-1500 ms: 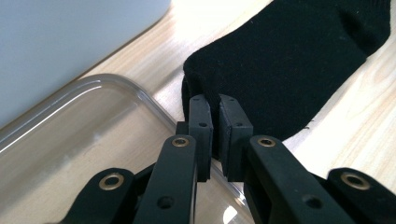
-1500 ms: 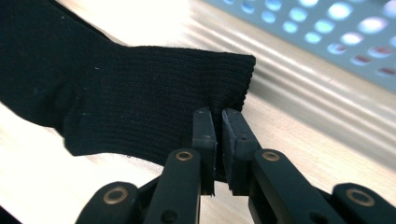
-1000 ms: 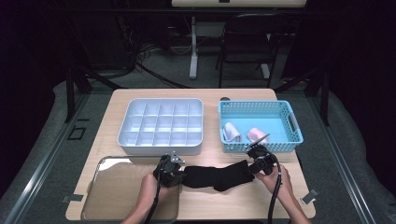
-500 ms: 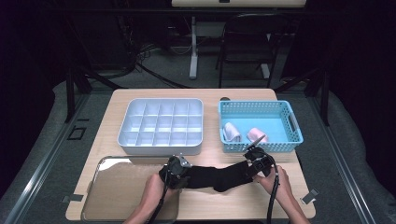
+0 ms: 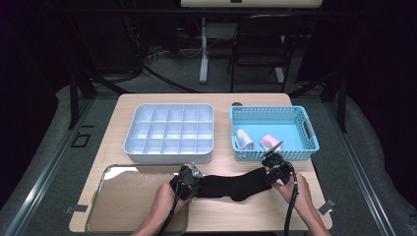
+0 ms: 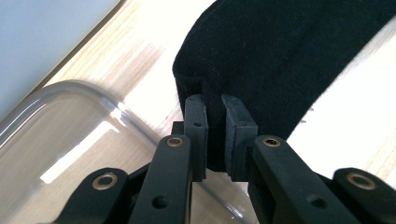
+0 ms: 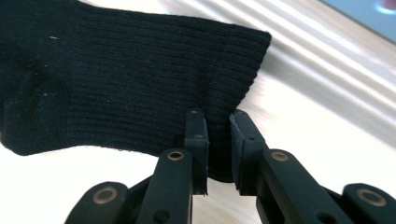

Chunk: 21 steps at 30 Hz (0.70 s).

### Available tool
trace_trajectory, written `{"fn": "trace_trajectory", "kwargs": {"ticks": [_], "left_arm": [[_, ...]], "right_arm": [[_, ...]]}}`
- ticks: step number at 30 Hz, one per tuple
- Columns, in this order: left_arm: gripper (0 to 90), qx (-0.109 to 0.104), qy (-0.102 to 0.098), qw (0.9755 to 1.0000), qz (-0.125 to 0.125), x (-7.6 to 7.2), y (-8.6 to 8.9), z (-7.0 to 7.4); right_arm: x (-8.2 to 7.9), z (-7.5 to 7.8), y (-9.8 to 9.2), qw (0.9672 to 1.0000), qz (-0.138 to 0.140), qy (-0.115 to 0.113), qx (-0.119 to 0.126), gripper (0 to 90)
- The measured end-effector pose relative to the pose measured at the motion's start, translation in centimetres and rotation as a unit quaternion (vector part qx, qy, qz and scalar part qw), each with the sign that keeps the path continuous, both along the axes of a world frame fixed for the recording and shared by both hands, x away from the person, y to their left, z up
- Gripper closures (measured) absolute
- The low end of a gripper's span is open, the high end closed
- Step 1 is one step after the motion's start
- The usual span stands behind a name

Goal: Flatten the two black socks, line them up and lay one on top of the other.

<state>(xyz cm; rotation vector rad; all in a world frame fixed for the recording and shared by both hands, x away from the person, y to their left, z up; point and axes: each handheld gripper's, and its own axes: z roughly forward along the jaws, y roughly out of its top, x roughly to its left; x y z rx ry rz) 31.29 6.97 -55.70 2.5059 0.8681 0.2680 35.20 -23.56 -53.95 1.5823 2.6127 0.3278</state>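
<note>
1. Holding the black sock (image 5: 231, 184) at both ends, I see the left hand-held gripper (image 6: 214, 135) has just closed its jaws on the toe end, and the right hand-held gripper (image 7: 217, 144) has just closed on the ribbed cuff end; cloth sits between the pads of each.
2. The sock lies flat on the counter (image 5: 255, 216), between the clear tray (image 5: 123, 206) and the blue basket (image 5: 275, 135), near the front edge.
3. I think the risk is a thin bite: each pair of pads holds only the edge of the cloth, so a quick pull apart may let one end slip out.
4. Lifting unevenly may let the middle sag and drag on the tray rim.
5. The long axis runs left to right across the counter; the toe points to the tray, the cuff to the basket, slightly raised on the right.
</note>
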Motion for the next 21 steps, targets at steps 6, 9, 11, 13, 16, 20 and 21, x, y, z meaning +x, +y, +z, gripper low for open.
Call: {"fn": "trace_trajectory", "kwargs": {"ticks": [6, 9, 11, 13, 16, 20, 21], "left_arm": [[81.8, -0.005, 0.001, 1.0000, 0.000, 0.0, -0.1, -0.1], [81.0, -0.005, 0.000, 1.0000, 0.001, 0.0, -0.1, -0.1], [80.8, -0.007, 0.000, 1.0000, 0.002, 0.0, -0.1, -0.1], [80.7, -0.013, 0.003, 0.9999, 0.005, 0.0, 0.0, -0.1], [80.9, -0.020, 0.006, 0.9998, 0.008, 0.1, 0.1, -0.2], [81.0, -0.030, 0.010, 0.9995, 0.010, 0.2, 0.2, -0.2], [80.9, -0.031, 0.010, 0.9994, 0.010, 0.2, 0.2, -0.2]], "right_arm": [[0.0, -0.1, -0.1, 0.9999, -0.006, -0.013, -0.008, 79.1], [0.2, 0.1, -0.6, 1.0000, 0.002, 0.003, -0.004, 78.6], [0.2, -0.1, -0.7, 0.9999, -0.008, -0.001, 0.015, 78.6], [0.2, -0.1, -0.9, 0.9998, -0.007, 0.001, 0.018, 78.6], [0.3, 0.0, -1.2, 0.9993, -0.010, 0.007, 0.036, 79.2], [0.1, 0.8, -1.5, 0.9989, -0.014, 0.005, 0.043, 79.3], [0.0, 1.0, -1.6, 0.9987, -0.013, 0.006, 0.049, 79.3]]}}
